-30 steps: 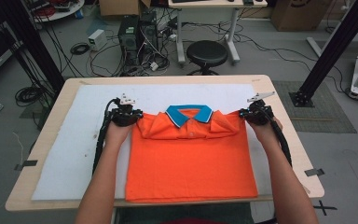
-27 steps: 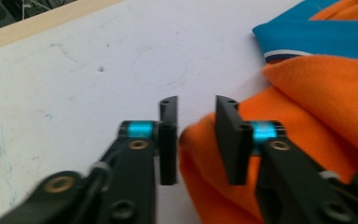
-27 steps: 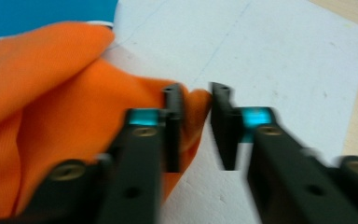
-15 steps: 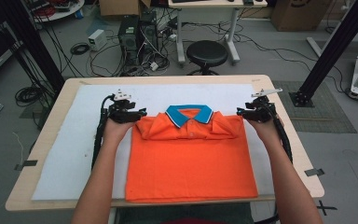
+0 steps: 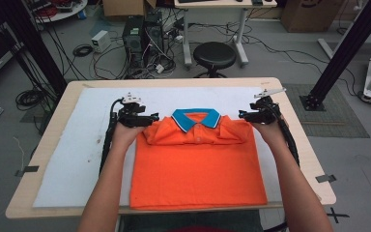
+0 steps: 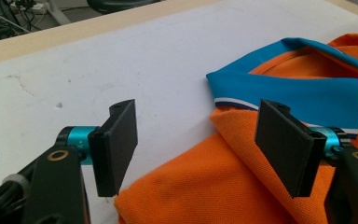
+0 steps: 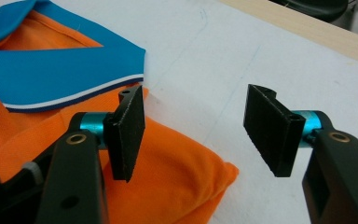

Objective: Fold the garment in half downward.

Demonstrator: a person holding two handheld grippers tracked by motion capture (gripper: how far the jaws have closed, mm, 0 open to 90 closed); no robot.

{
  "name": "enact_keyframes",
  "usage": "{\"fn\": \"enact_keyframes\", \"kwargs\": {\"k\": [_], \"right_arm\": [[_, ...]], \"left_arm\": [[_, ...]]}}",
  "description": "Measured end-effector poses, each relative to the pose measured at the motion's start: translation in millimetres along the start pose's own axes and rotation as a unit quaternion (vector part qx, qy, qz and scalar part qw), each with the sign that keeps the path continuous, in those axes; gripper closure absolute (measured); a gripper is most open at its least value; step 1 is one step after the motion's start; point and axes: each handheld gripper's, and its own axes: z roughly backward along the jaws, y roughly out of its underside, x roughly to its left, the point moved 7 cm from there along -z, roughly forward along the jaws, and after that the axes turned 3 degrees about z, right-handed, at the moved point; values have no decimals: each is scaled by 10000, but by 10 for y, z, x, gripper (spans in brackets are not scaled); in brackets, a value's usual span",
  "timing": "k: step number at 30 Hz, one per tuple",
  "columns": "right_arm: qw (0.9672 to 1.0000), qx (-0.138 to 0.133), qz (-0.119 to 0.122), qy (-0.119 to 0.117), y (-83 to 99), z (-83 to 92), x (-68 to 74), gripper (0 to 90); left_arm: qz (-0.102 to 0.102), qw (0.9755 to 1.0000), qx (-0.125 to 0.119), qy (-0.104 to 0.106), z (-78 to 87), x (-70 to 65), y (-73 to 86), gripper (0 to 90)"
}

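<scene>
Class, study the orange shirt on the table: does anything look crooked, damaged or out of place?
Nothing stands out. The orange shirt lies flat and square on the white mat, sleeves folded in, blue collar centred. The left gripper and right gripper have just been opening beside its shoulders, with nothing pinched between their jaws.

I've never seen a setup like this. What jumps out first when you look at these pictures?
A bright orange polo shirt with a blue collar lies in the middle of the white mat on the wooden table, sleeves folded in across its chest. At each shoulder a person's hand holds a black two-jaw tool: the left gripper and the right gripper. Both have just been opening, and their jaws stand apart over the cloth without pinching it.
</scene>
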Motion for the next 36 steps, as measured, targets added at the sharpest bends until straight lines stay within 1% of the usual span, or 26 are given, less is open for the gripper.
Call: {"fn": "enact_keyframes", "kwargs": {"k": [4, 6, 8, 9, 11, 14, 17, 19, 20, 24, 27, 29, 31, 33, 34, 35, 36], "right_arm": [[10000, 29, 44, -21, -32, -32, 35, 359], [10000, 18, 60, -29, -46, -46, 48, 349], [10000, -9, 41, -60, -61, -65, 72, 340], [10000, -4, 31, -74, -64, -75, 82, 331], [9999, 9, 21, -122, -66, -110, 102, 317], [9998, 28, 16, -208, -70, -168, 147, 305], [9996, 92, 1, -285, -65, -223, 182, 297], [9994, 143, -30, -322, -64, -272, 204, 290], [9992, 166, -67, -346, -64, -292, 217, 290], [9980, 119, -270, -557, -66, -385, 273, 291], [9968, 187, -362, -690, -41, -489, 318, 296], [9957, 288, -481, -743, -6, -564, 333, 337], [9935, 410, -592, -882, 36, -626, 344, 406], [9912, 535, -629, -1031, 73, -655, 370, 568], [9906, 576, -600, -1088, 82, -661, 385, 617], [9912, 599, -542, -1050, 84, -655, 397, 684], [9922, 600, -449, -994, 79, -638, 409, 728]], "left_arm": [[44, 10000, 21, 21, -29, -8, 8, 290], [32, 10000, 38, 20, -39, -12, 8, 291], [37, 9999, 126, 1, -58, -17, 15, 289], [24, 9997, 250, -5, -74, -21, 20, 281], [-20, 9994, 349, -17, -105, -50, 4, 261], [-108, 9992, 371, 29, -148, -112, -41, 261], [-127, 9992, 380, 60, -200, -172, -74, 261], [-100, 9993, 343, 98, -233, -208, -87, 260], [-107, 9992, 362, 115, -251, -220, -85, 261], [-66, 9987, 495, 115, -343, -253, -38, 261], [-78, 9980, 616, 85, -396, -262, 0, 276], [-96, 9976, 675, 96, -430, -275, 26, 307], [-101, 9973, 730, 69, -455, -271, 47, 332], [-125, 9971, 744, 101, -464, -276, 58, 434], [-137, 9970, 750, 133, -465, -282, 62, 484], [-184, 9969, 751, 152, -460, -292, 62, 570], [-239, 9970, 721, 150, -450, -302, 55, 648]]}}
